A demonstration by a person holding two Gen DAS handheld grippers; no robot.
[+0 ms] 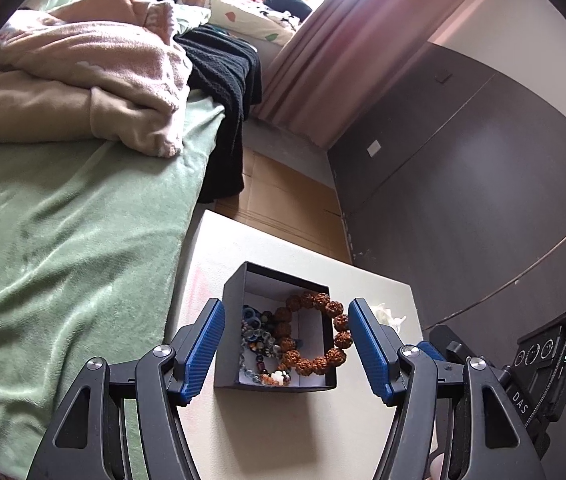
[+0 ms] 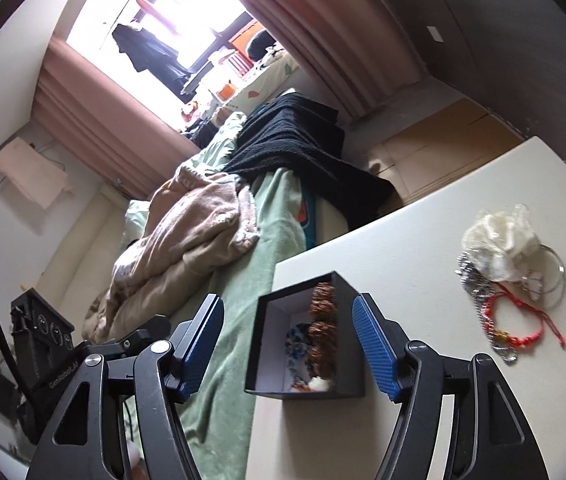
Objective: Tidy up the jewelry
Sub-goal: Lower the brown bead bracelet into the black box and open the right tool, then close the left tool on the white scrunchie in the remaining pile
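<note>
We see a black box [image 1: 275,330] on a white table [image 1: 283,432], framed between the spread fingers of our left gripper [image 1: 286,350], which holds nothing. Inside lie a brown bead bracelet [image 1: 317,334] and smaller blue and glass beads [image 1: 257,336]. Our right gripper [image 2: 289,346] also hovers with fingers spread and bare, the box [image 2: 307,344] between them. Beyond its right finger, loose on the table, lie a red bracelet [image 2: 517,320], silver chains [image 2: 479,304], hoops [image 2: 551,276] and a white pouch [image 2: 501,240]. The neighbouring gripper's body reads "DAS" [image 1: 519,402]
</note>
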